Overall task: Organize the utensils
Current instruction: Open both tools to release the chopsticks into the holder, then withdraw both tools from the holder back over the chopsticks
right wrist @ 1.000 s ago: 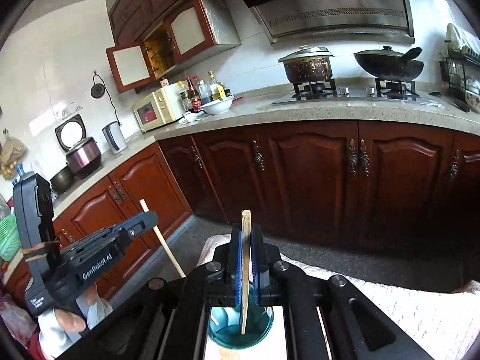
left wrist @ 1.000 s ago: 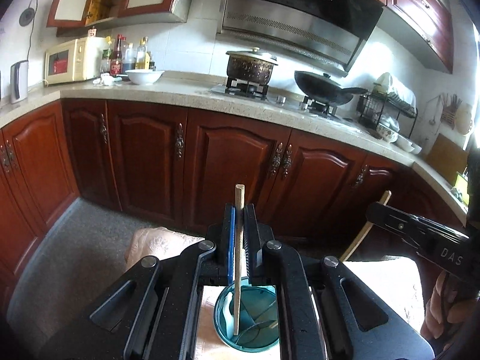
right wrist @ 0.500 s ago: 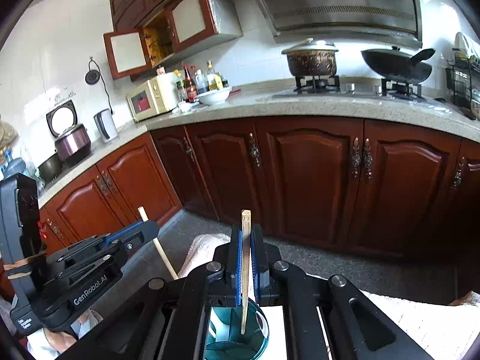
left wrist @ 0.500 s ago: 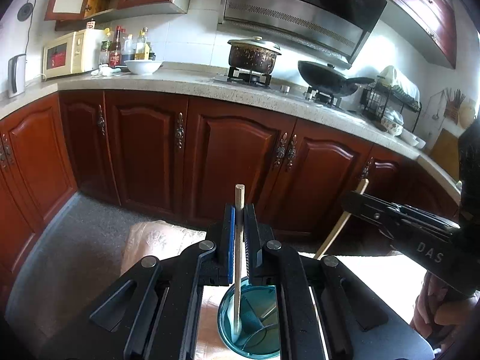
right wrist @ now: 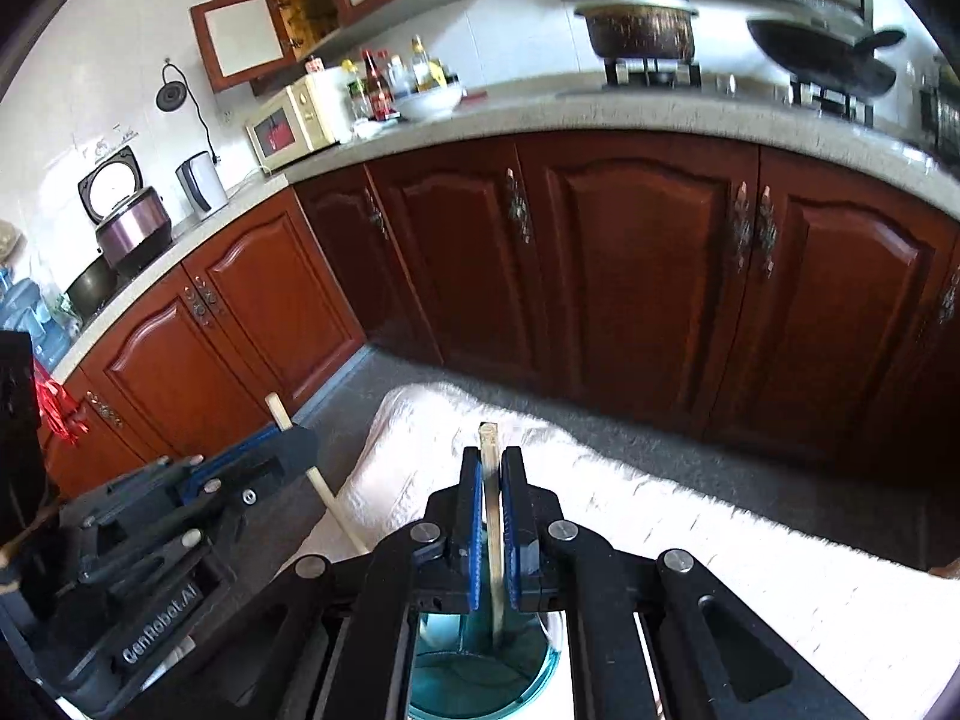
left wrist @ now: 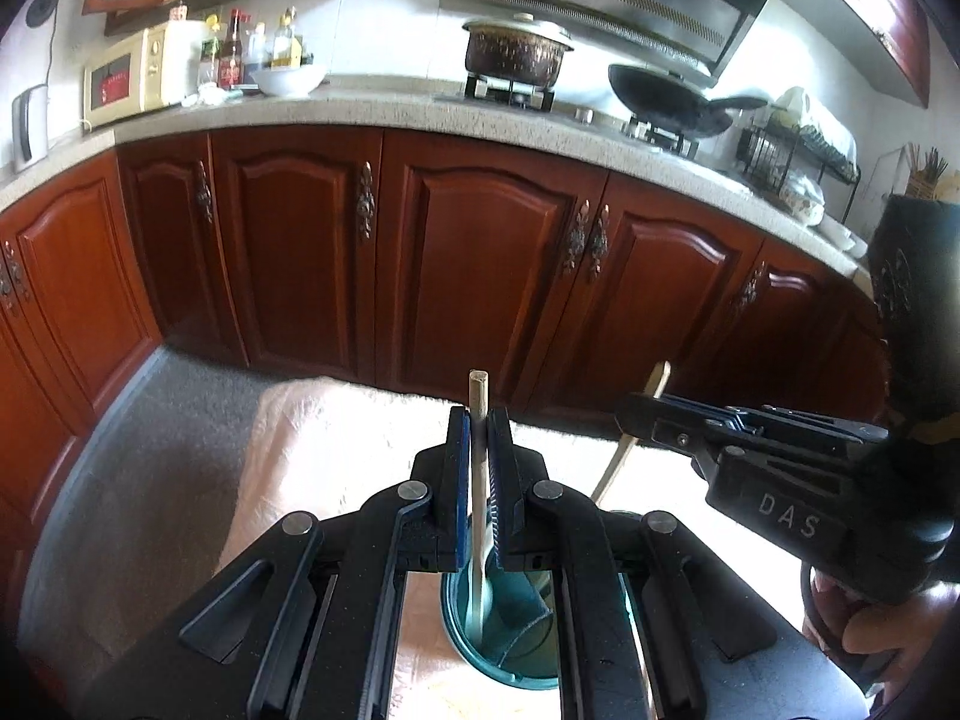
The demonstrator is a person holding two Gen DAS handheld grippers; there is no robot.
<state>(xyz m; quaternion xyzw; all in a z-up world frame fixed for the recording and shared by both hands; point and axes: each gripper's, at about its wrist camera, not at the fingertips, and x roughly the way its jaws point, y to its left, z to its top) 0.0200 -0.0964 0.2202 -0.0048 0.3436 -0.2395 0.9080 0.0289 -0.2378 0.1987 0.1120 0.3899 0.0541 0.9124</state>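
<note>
**Both claws gripping a chopstick each, over teal holder**

L claw: jaws closed on a pale wooden chopstick, held upright betw blue pads. Top end sticks up past the jaws; lower end dips into the teal holder directly below. Holder has inner dividers; which compartment the tip sits in – can't tell.

R claw: jaws closed on a second chopstick, also upright, tip reaching down inside the same holder. Exact compartment unclear here too.

Cross-views: from L cam, R claw comes in from the right, its chopstick slanting down toward holder rim. From R cam, L claw is at left w/ its chopstick tilted, lower end hidden behind R claw body.

Holder stands on a table w/ pale quilted cloth; light mat under holder.

Bkgd: red-brown cabinets, speckled counter, lidded pot and black wok on the stove, microwave, white bowl, bottles near it. Person's right hand visible at R claw's grip
</note>
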